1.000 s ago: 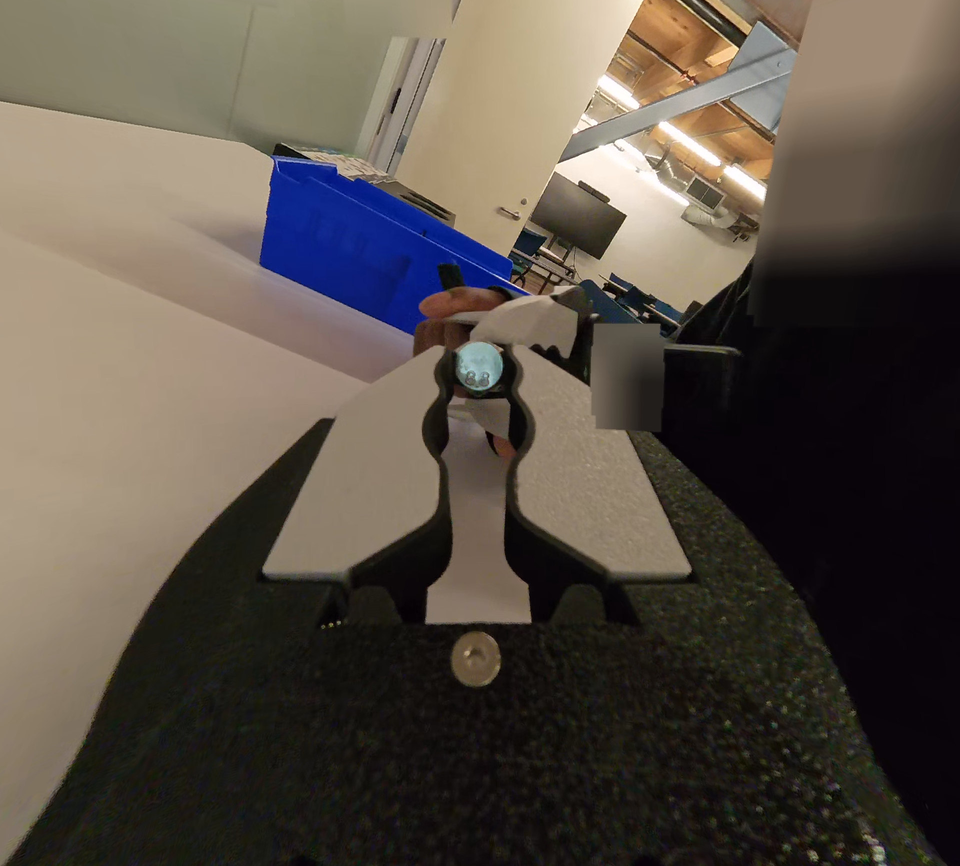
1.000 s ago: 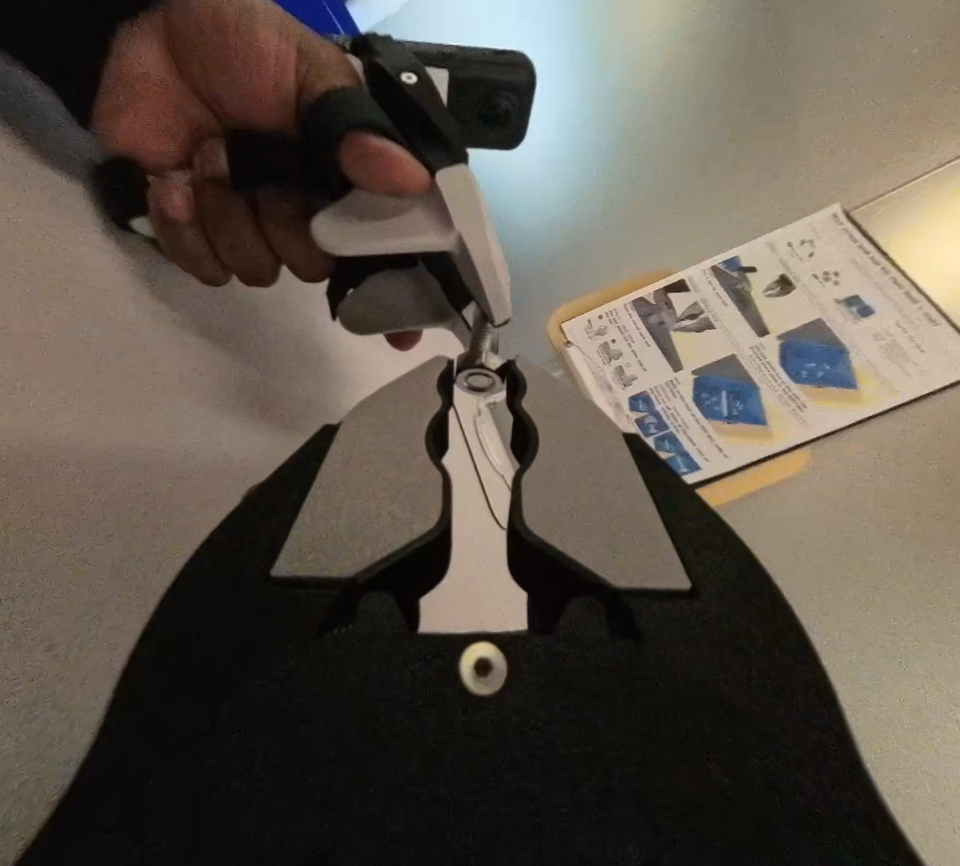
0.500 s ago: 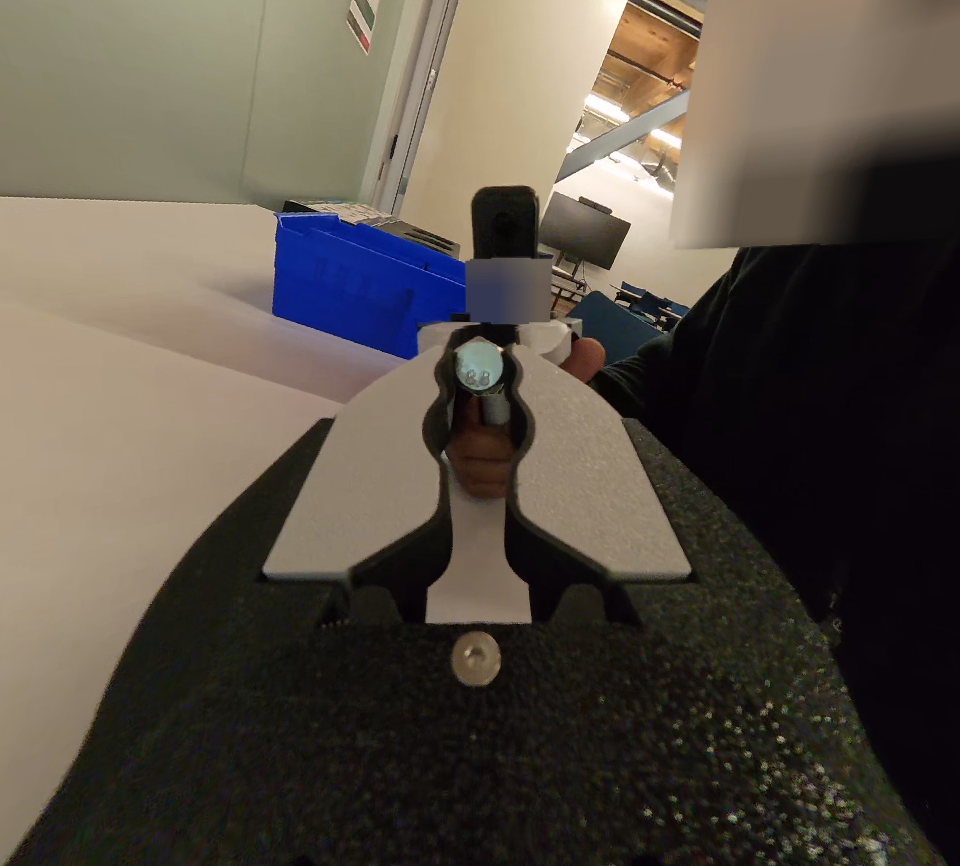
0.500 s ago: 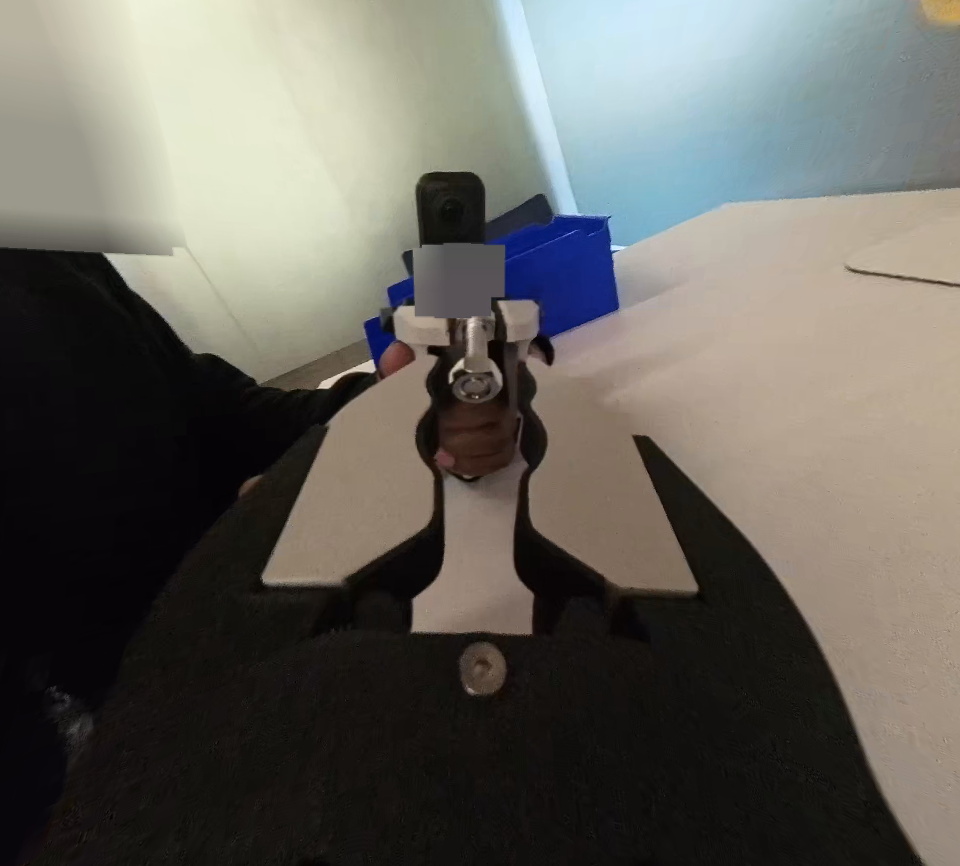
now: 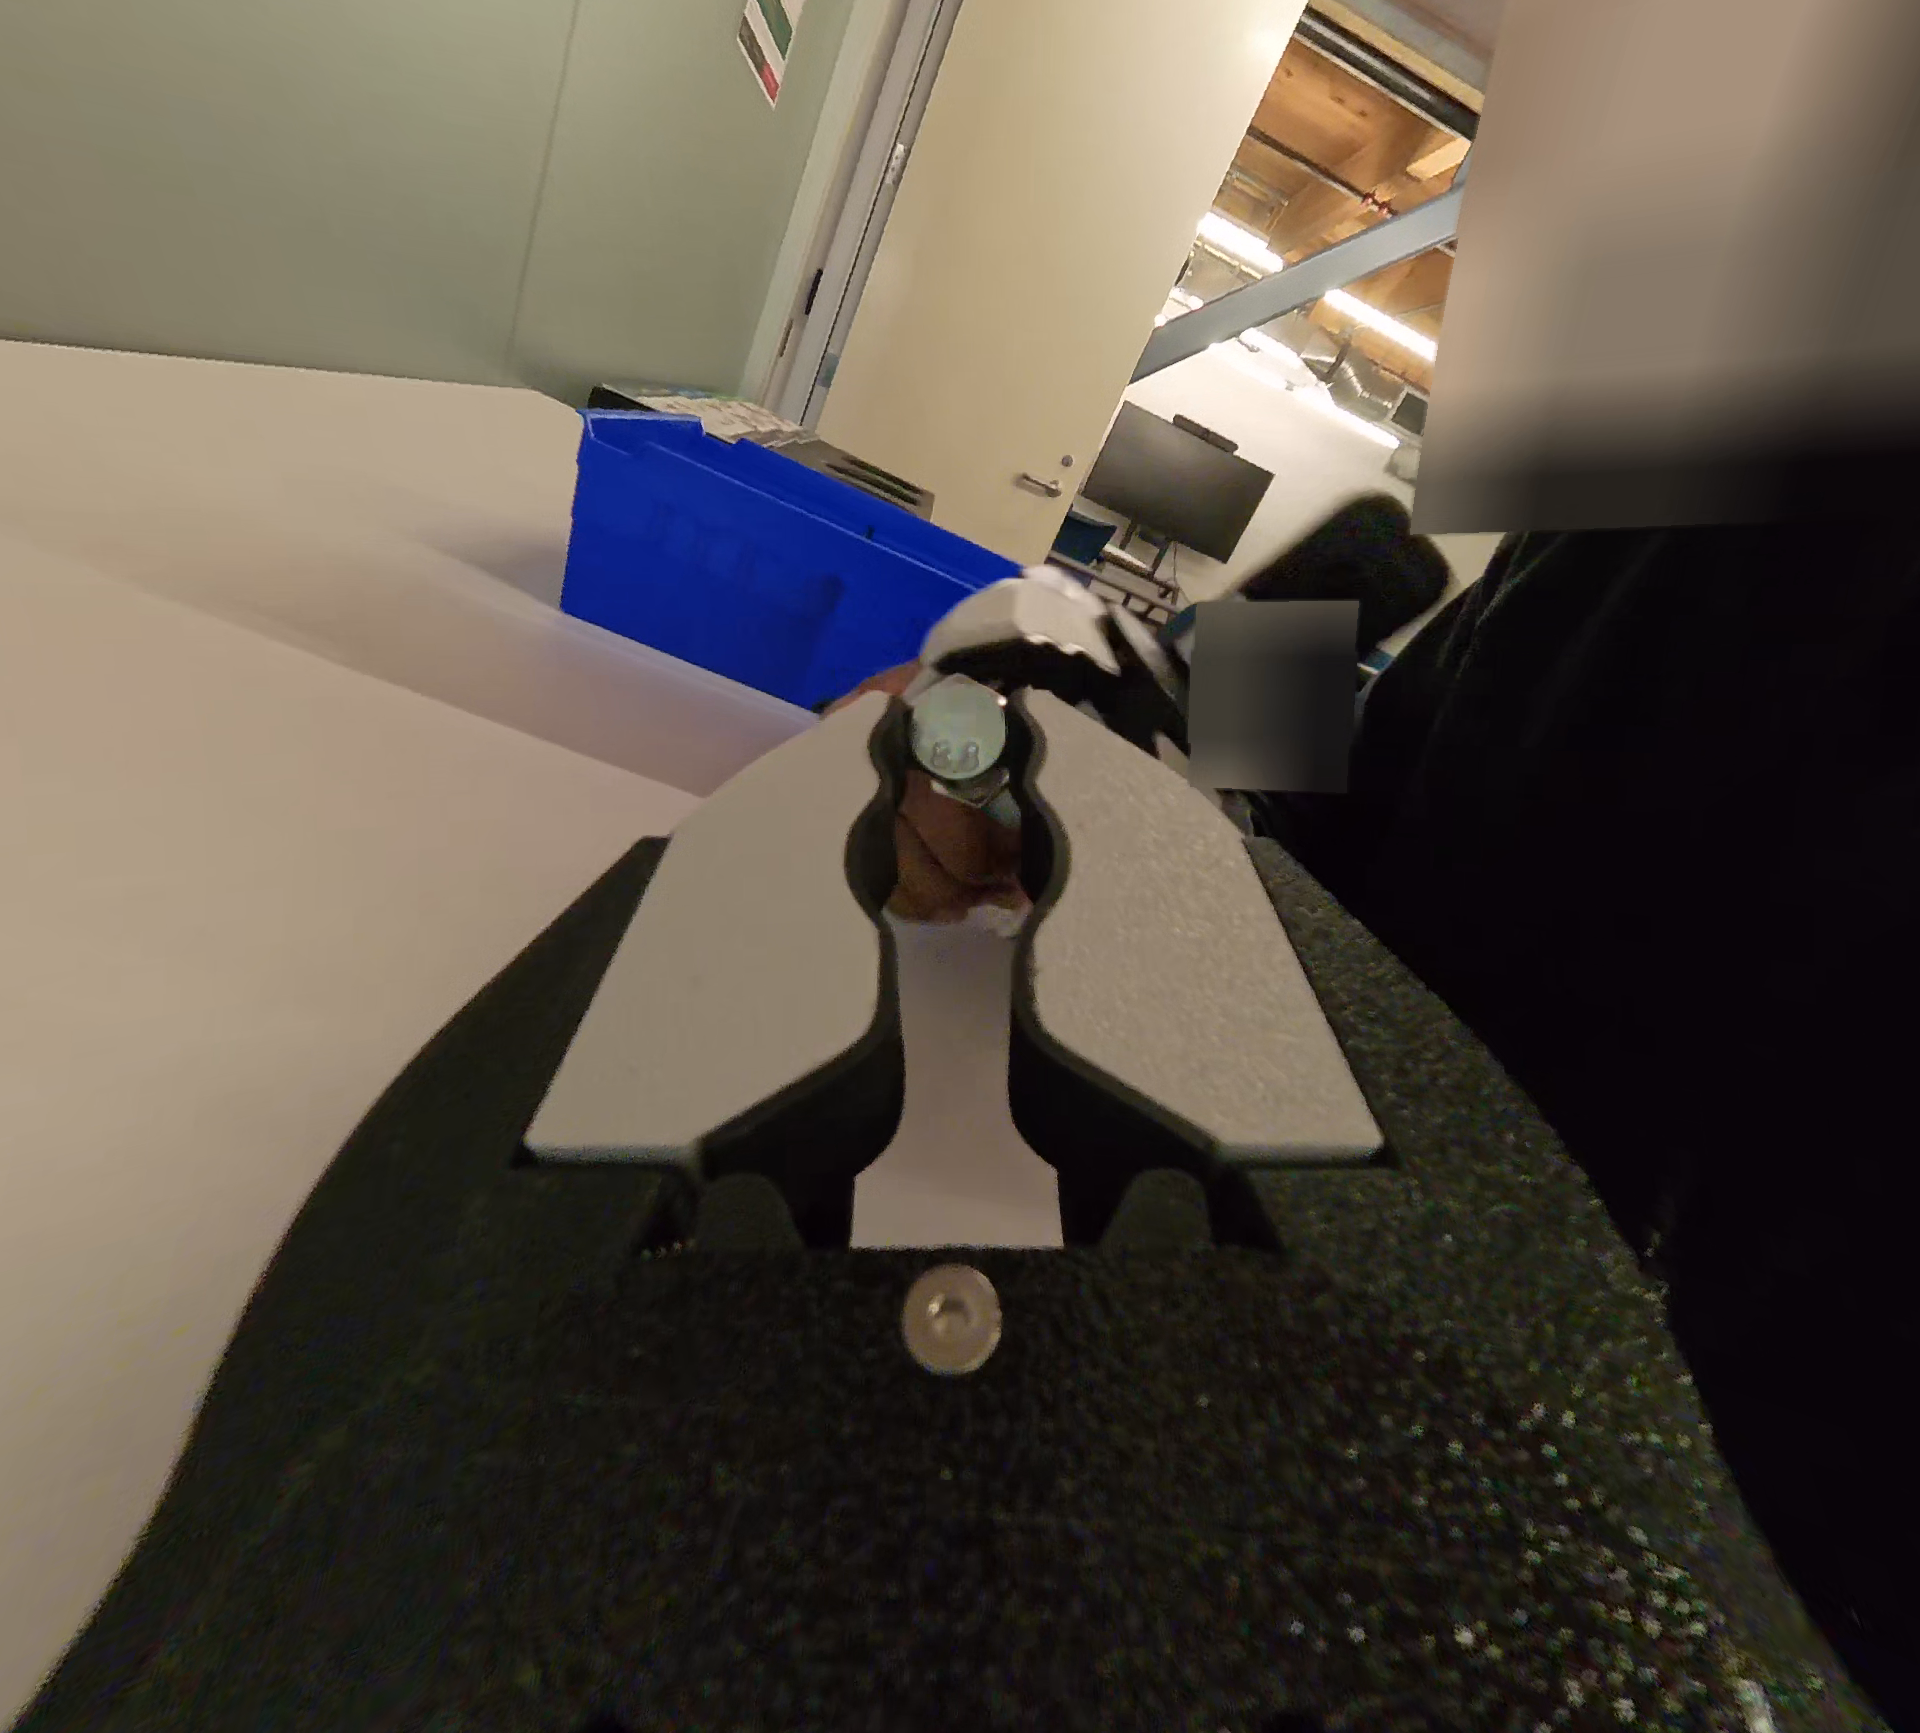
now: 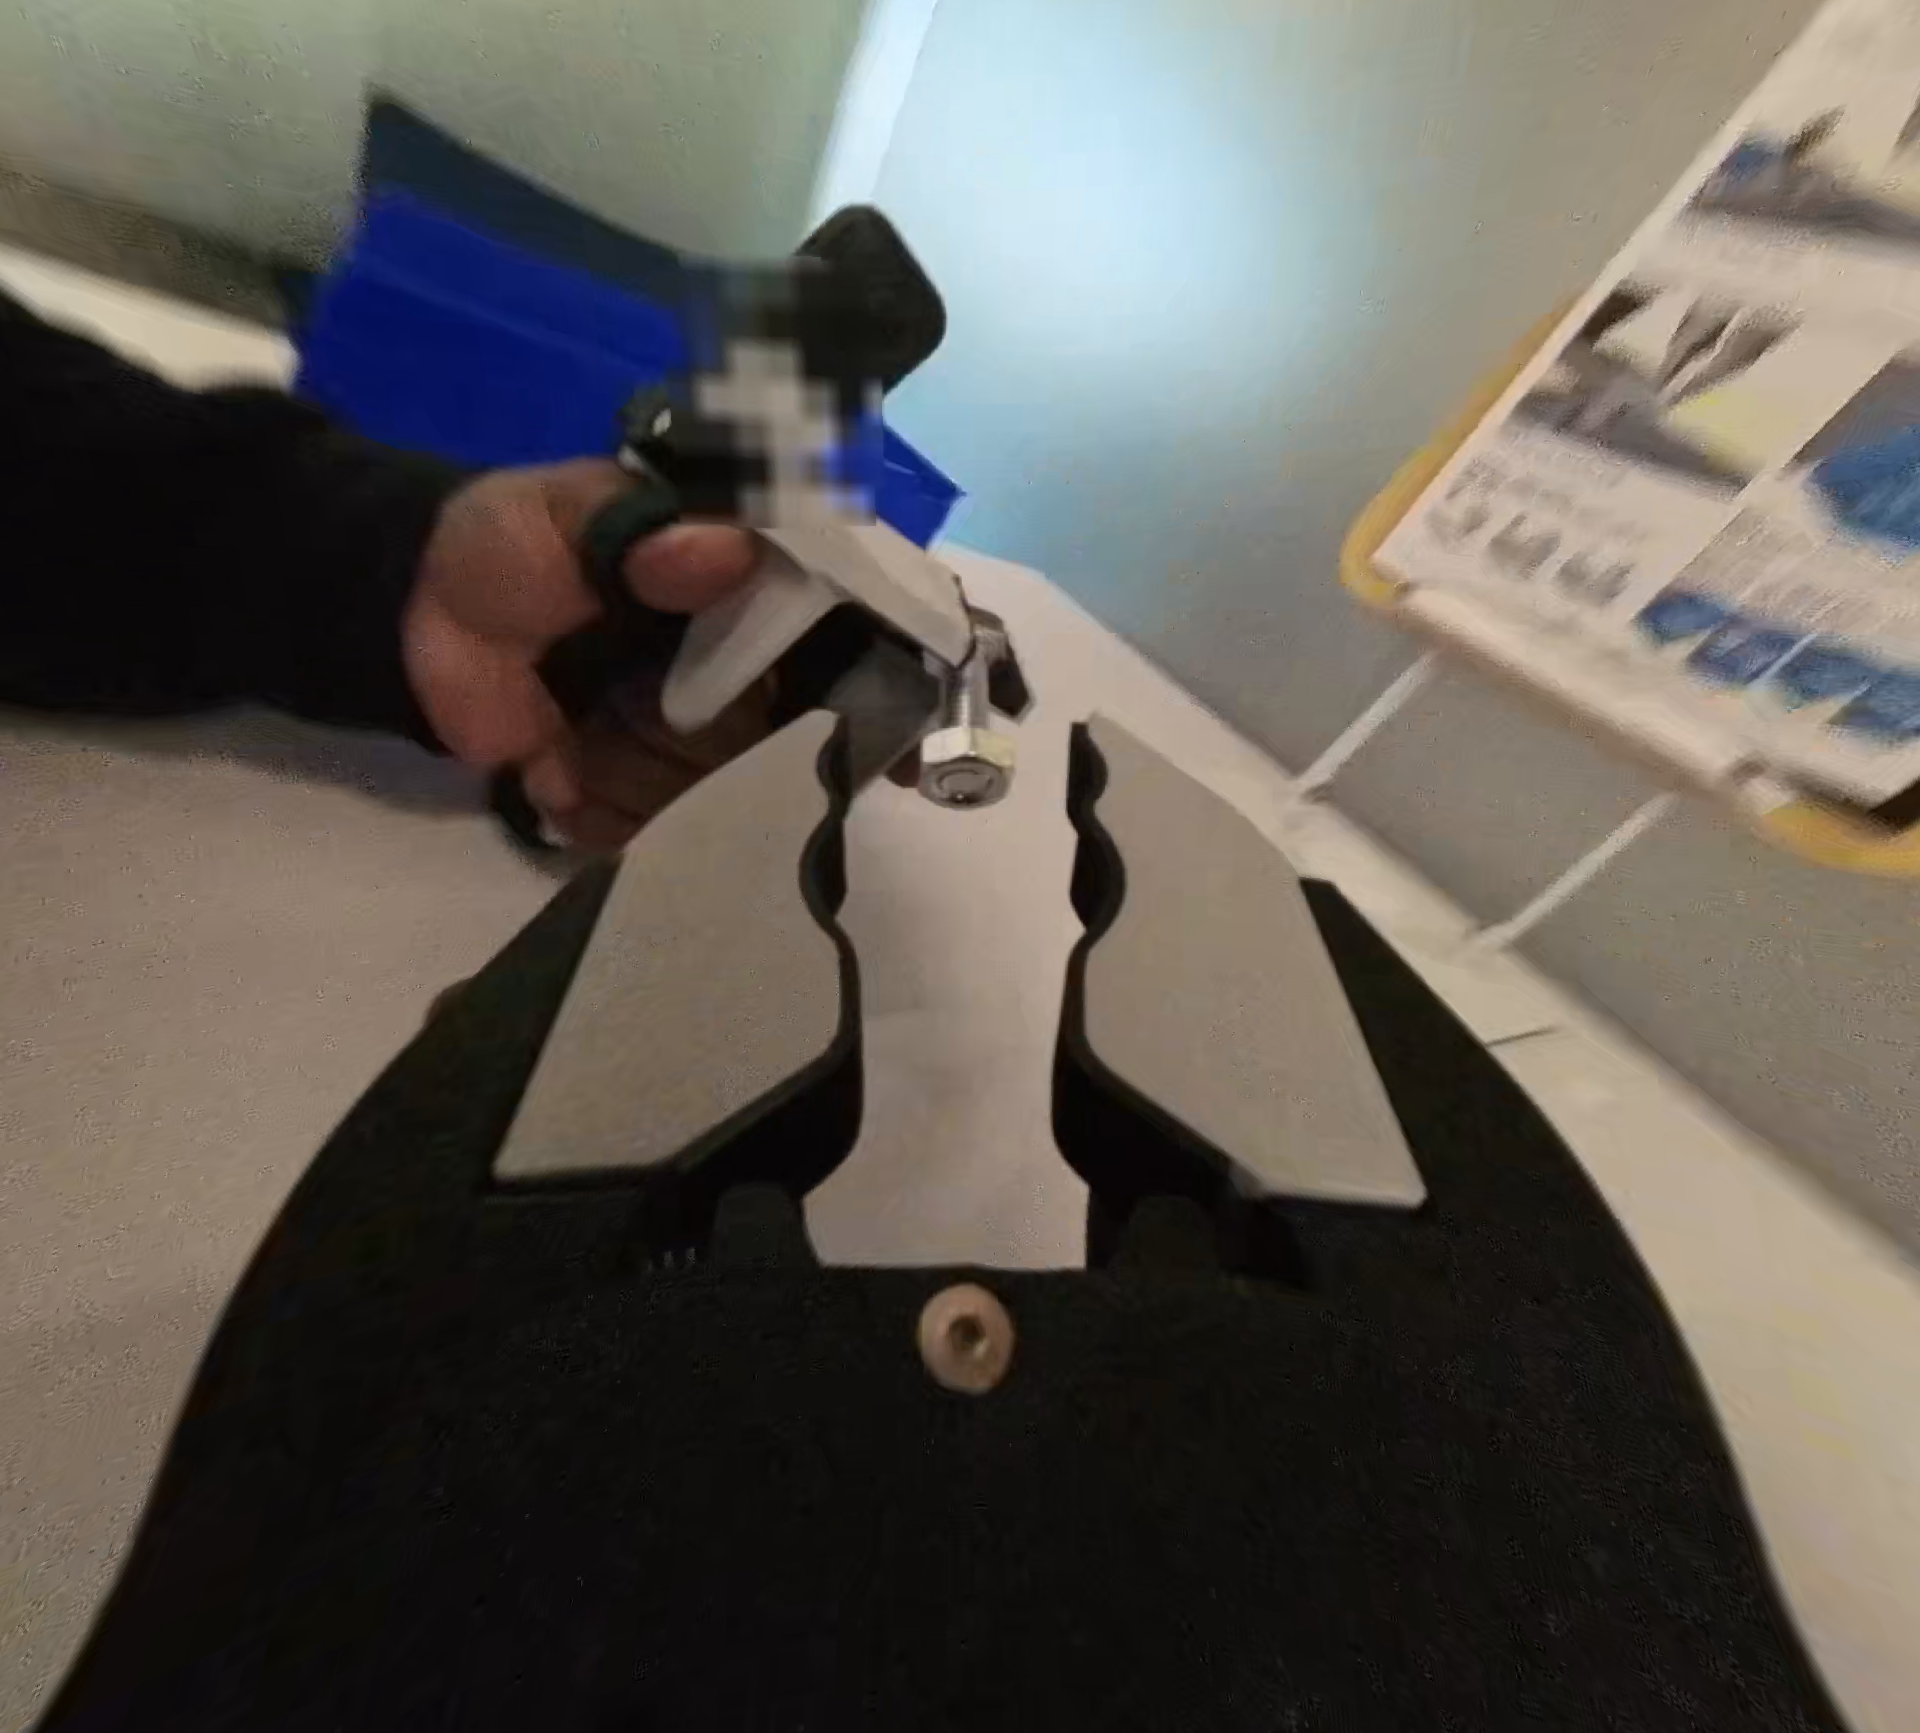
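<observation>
My left gripper point(image 5: 956, 733) is shut on the head of a silver bolt point(image 5: 956, 738) and holds it above the white table point(image 5: 260, 800). In the right wrist view the left gripper point(image 6: 982, 644) holds the bolt point(image 6: 961, 696) pointing towards me, with a hex nut point(image 6: 966, 764) on its end. My right gripper point(image 6: 956, 738) is open. The nut sits between its fingertips, with a gap on each side. One finger point(image 5: 1023, 618) of the right gripper shows just behind the bolt in the left wrist view.
A blue bin point(image 5: 748, 571) stands on the table behind the grippers and also shows in the right wrist view point(image 6: 499, 333). A printed picture sheet point(image 6: 1714, 457) lies at the right. A person's hand point(image 6: 520, 603) and dark sleeve hold the left gripper.
My right gripper was shut around the nut on the bolt's end and has opened off it. The left gripper has kept its hold on the bolt head. Both views have swung.
</observation>
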The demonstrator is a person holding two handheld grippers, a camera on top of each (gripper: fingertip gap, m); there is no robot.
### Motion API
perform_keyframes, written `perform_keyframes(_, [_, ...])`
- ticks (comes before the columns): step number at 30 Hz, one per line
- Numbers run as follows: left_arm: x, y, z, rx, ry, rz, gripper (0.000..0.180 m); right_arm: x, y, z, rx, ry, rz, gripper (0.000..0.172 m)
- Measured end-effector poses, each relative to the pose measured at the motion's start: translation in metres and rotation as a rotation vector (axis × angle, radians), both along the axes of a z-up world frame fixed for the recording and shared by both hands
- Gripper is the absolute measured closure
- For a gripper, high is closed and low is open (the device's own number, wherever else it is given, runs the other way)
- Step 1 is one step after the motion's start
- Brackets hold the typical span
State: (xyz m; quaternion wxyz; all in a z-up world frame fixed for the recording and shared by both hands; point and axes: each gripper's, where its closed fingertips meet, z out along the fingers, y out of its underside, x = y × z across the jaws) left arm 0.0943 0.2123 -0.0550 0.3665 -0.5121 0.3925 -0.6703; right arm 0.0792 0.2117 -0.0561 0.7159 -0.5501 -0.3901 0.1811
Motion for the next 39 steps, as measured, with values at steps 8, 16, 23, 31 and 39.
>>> perform_keyframes(8, [0.001, -0.006, 0.004, 0.032, -0.031, -0.023, 0.163, 0.000, 0.000, -0.002, -0.635, 0.456, 0.382, 0.137])
perform_keyframes(16, [0.005, -0.004, -0.003, 0.005, 0.022, -0.018, 0.163, 0.002, 0.002, -0.011, 0.096, -0.135, -0.008, 0.154])
perform_keyframes(23, [0.002, -0.003, 0.001, 0.004, -0.009, -0.006, 0.163, -0.001, 0.000, -0.004, -0.007, -0.029, 0.010, 0.120])
perform_keyframes(31, [-0.001, -0.006, 0.007, 0.045, -0.051, -0.005, 0.163, 0.002, 0.002, -0.004, -0.742, 0.521, 0.431, 0.127])
perform_keyframes(39, [0.002, -0.004, 0.002, 0.015, -0.013, -0.008, 0.163, 0.000, 0.003, -0.011, -0.330, 0.184, 0.202, 0.152])
